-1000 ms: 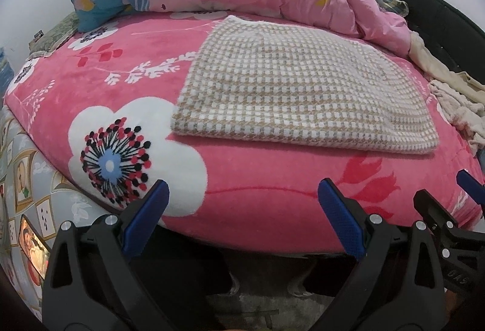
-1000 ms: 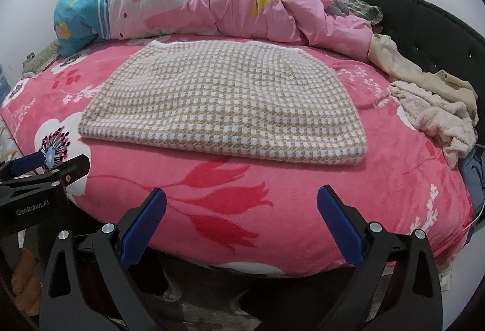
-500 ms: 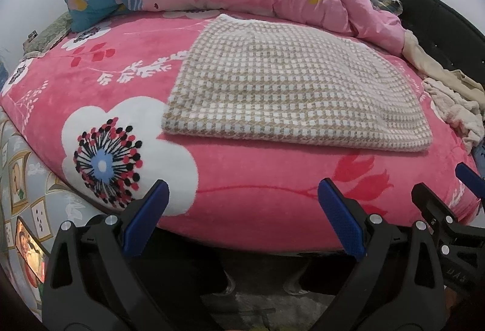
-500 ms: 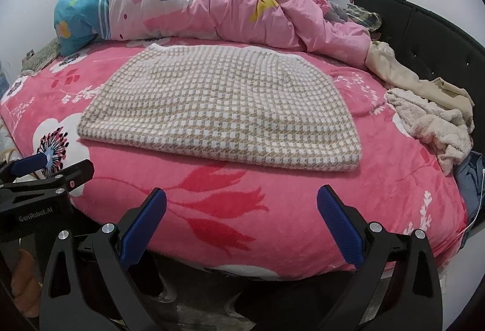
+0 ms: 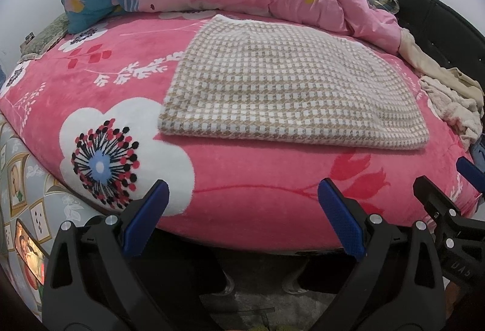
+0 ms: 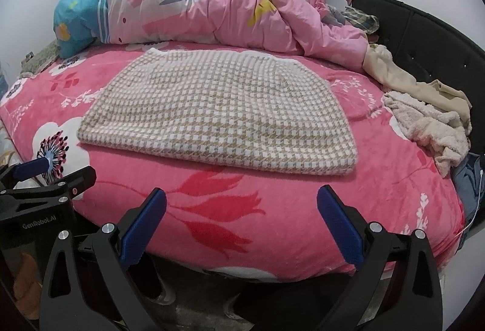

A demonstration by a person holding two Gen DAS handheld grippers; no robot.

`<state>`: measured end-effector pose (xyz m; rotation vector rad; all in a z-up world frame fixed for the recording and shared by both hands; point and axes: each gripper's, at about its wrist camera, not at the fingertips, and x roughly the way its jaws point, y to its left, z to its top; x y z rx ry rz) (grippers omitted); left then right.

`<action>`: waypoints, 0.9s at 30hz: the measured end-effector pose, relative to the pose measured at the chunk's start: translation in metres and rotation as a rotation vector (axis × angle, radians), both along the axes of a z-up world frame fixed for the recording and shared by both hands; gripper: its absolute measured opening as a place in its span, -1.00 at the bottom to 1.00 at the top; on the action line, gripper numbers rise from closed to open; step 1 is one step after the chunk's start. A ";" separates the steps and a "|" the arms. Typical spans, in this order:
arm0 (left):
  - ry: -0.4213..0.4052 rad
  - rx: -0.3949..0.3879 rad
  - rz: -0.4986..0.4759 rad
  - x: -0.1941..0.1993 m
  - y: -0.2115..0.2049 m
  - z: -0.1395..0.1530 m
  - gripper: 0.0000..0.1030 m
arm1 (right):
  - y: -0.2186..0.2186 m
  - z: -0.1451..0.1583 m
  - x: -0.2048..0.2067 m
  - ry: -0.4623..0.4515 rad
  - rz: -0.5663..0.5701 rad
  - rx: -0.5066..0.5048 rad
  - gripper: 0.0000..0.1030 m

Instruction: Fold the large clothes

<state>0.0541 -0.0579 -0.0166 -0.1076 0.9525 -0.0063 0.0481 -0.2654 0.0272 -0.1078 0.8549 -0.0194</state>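
Observation:
A beige-and-white houndstooth garment (image 5: 288, 85) lies folded flat in a rough rectangle on the pink floral bed cover (image 5: 257, 194); it also shows in the right wrist view (image 6: 221, 112). My left gripper (image 5: 242, 203) is open and empty, held off the near edge of the bed, well short of the garment. My right gripper (image 6: 242, 209) is open and empty too, beside the left one and also off the bed's near edge. The right gripper shows at the right edge of the left wrist view (image 5: 448, 194); the left gripper shows at the left edge of the right wrist view (image 6: 51, 176).
A bunched pink quilt (image 6: 236, 6) with a blue end lies across the back of the bed. A pile of cream clothes (image 6: 424, 118) sits at the right by the black headboard (image 6: 424, 31). Dark floor lies below the grippers.
Both grippers have drawn back and lifted slightly from the bed; the garment sits a little farther off in both views. The garment itself has not moved, and both jaws stay open.

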 end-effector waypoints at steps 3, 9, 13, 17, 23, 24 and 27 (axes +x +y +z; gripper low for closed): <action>0.000 -0.002 -0.004 0.000 0.000 -0.001 0.85 | 0.000 0.000 0.000 0.001 -0.001 0.001 0.88; 0.000 -0.002 -0.003 0.000 -0.001 0.000 0.85 | -0.001 0.000 0.000 -0.001 0.001 -0.001 0.88; 0.001 -0.004 -0.009 -0.001 -0.001 -0.001 0.85 | -0.001 0.000 0.000 0.002 0.000 0.000 0.88; 0.002 -0.004 -0.013 -0.001 -0.002 -0.001 0.85 | 0.000 0.001 0.000 0.002 -0.006 0.001 0.88; 0.001 -0.002 -0.026 -0.001 0.000 0.000 0.85 | -0.001 0.000 0.000 0.003 -0.009 0.002 0.88; 0.001 -0.002 -0.027 -0.001 -0.001 0.000 0.85 | -0.001 0.000 0.000 0.005 -0.009 0.002 0.88; 0.003 -0.002 -0.029 -0.001 -0.001 0.000 0.85 | 0.000 0.000 0.000 0.007 -0.017 0.003 0.88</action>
